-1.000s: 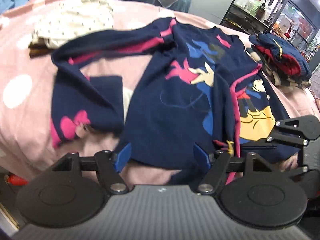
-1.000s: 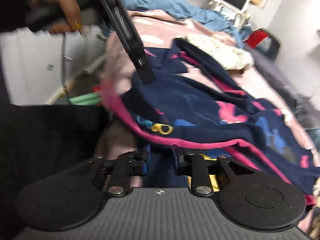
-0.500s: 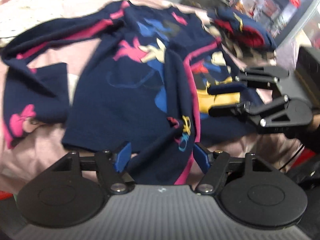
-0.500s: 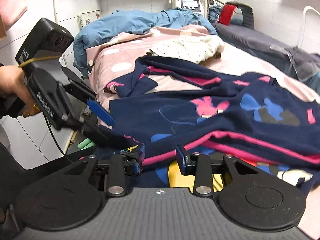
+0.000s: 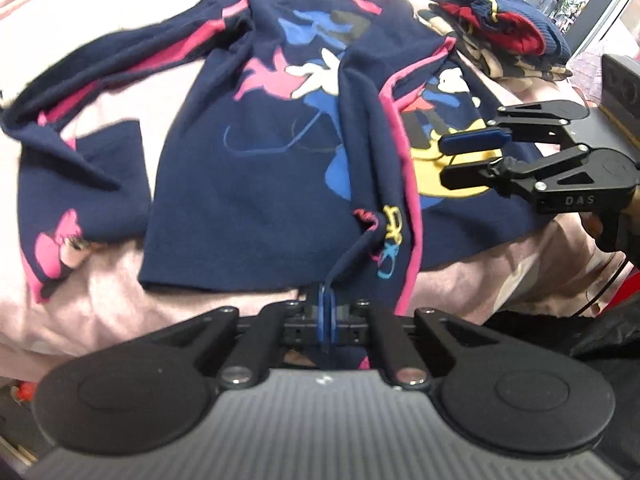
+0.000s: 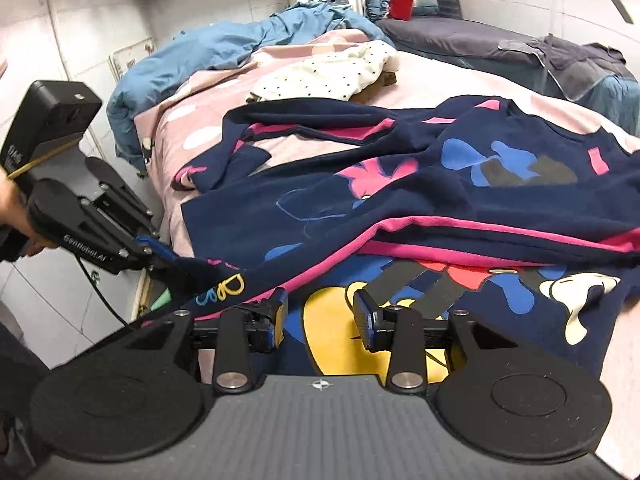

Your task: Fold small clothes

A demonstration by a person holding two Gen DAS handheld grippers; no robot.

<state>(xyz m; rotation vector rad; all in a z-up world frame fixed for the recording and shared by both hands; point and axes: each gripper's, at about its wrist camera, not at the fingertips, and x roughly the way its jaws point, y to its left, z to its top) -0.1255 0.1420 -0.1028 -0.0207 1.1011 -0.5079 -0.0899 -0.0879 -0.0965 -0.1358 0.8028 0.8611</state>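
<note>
A navy sweatshirt (image 5: 260,168) with pink trim and cartoon prints lies spread on the pink bedspread (image 5: 100,292), its right sleeve folded across the front. My left gripper (image 5: 326,312) is shut on the cuff end of that sleeve at the near hem. The right wrist view shows the same gripper (image 6: 160,254) clamping navy cloth at the bed's left edge. My right gripper (image 6: 320,312) hangs just above the sweatshirt's (image 6: 400,208) yellow print. Its jaws are opening, the cloth lies beneath them and the pads press on nothing. From the left wrist it (image 5: 444,156) comes in from the right.
A stack of folded clothes (image 5: 508,36) sits at the far right of the bed. A cream dotted garment (image 6: 328,74) and a blue duvet (image 6: 208,52) lie towards the head end. A grey bed (image 6: 480,44) stands beyond. A hand (image 6: 12,216) holds the left gripper.
My left gripper's jaws have closed on the sleeve cuff that lay between them. My right gripper has rolled level and shifted over the yellow print.
</note>
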